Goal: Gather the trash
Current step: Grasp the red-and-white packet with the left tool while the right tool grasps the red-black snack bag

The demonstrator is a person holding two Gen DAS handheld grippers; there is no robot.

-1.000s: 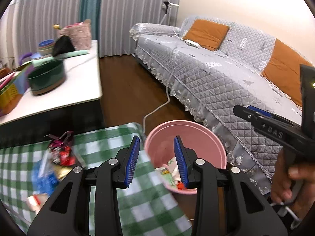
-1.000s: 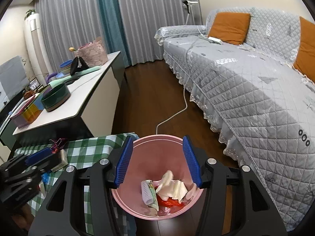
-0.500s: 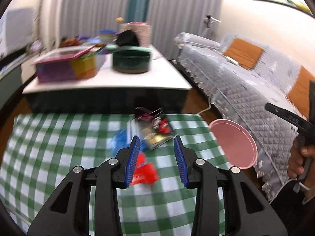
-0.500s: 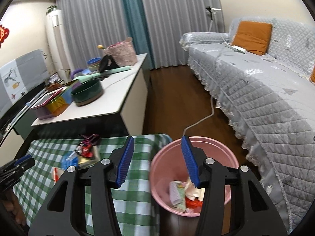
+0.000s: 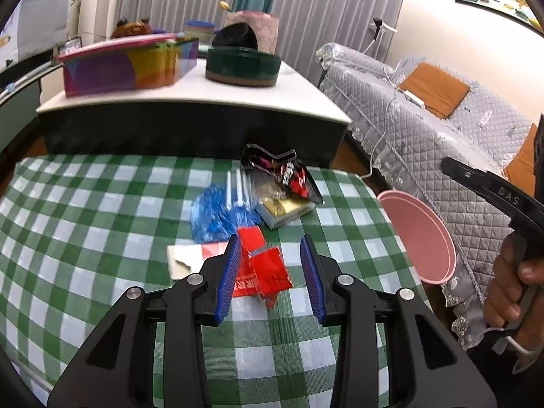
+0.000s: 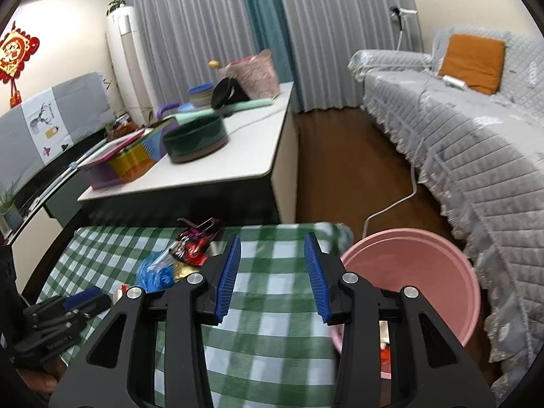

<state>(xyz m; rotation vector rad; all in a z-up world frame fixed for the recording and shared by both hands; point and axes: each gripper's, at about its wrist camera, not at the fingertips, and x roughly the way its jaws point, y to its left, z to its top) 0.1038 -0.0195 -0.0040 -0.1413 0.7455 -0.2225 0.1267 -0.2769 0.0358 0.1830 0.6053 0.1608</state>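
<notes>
Here, view by view.
Left wrist view: the left tool (image 5: pixel 272 273) is seen released, jaws spread over a red wrapper (image 5: pixel 263 268) on the checked desk (image 5: pixel 85 224); a blue bag (image 5: pixel 217 216) and a dark snack packet (image 5: pixel 285 173) are found just beyond.
Bin: the pink bin (image 5: pixel 421 238) is seen beside the desk's right edge.
Right wrist view: the right tool (image 6: pixel 272 277) is held released, nothing gripped, above the desk near the bin.

A green-and-white checked cloth (image 5: pixel 102 210), red wrapper (image 5: pixel 263 268), blue bag (image 5: pixel 214 216) and pink bin (image 5: pixel 425 238) are seen.
</notes>
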